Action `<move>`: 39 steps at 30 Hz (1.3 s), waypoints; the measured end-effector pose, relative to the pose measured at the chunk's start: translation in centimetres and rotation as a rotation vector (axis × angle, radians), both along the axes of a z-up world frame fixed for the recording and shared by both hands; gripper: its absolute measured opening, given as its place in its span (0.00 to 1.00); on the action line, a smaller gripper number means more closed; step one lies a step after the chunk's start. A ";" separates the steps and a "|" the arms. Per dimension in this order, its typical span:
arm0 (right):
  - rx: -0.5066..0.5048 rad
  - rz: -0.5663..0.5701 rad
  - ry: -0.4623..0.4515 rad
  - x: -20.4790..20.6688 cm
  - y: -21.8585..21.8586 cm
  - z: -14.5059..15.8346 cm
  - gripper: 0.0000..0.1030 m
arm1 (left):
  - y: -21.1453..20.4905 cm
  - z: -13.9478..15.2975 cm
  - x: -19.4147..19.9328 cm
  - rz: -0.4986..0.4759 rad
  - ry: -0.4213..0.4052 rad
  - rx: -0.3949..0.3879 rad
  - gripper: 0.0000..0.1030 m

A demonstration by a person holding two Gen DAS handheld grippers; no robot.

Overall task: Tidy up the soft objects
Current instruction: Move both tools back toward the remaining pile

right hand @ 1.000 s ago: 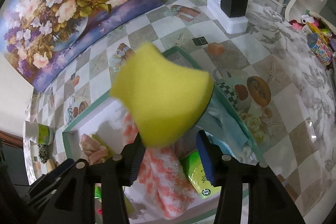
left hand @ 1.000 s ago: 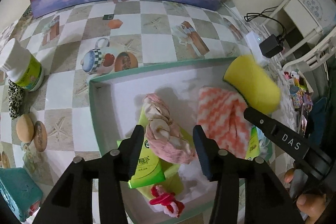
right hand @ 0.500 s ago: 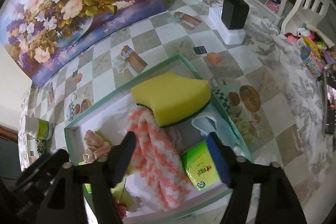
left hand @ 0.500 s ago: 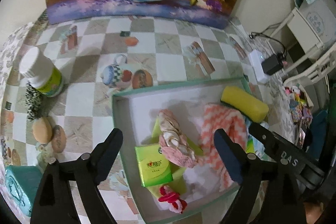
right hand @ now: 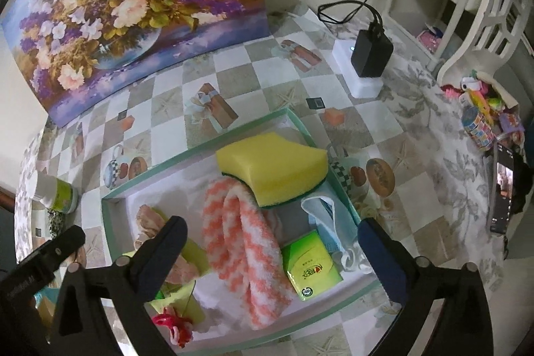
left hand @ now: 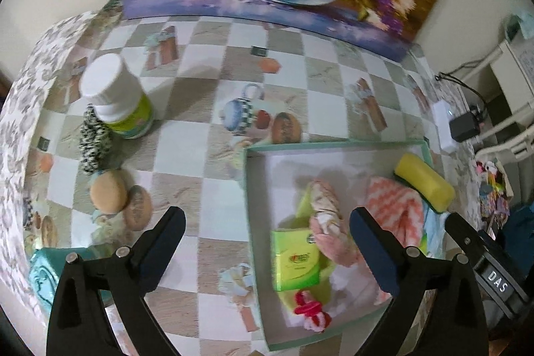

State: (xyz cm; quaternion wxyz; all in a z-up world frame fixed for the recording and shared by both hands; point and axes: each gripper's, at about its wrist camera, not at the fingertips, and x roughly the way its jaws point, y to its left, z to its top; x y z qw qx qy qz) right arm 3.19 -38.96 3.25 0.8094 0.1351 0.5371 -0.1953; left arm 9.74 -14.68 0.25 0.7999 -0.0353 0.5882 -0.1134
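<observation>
We hold both grippers, left gripper (left hand: 267, 236) and right gripper (right hand: 270, 242), jaws opening and empty, above the green-rimmed shallow tray (right hand: 213, 149) where the yellow sponge block (right hand: 270, 162) seemingly rests.

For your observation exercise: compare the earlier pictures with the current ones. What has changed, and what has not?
The right gripper let go of the yellow sponge, now lying in the box. The left gripper released the pink cloth. Both jaws are opening, empty. The bottle stayed put.
</observation>
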 end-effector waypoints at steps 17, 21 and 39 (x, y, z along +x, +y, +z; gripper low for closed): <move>-0.033 0.056 0.020 0.4 2.2 0.7 1.00 | 8.5 2.7 1.3 0.162 -0.066 0.081 0.96; -0.041 0.064 0.031 0.5 2.9 0.5 1.00 | 11.4 2.7 1.7 0.222 -0.063 0.102 0.96; -0.024 0.293 0.049 2.5 12.6 -0.9 1.00 | 23.1 2.1 1.2 0.441 -0.025 0.185 0.96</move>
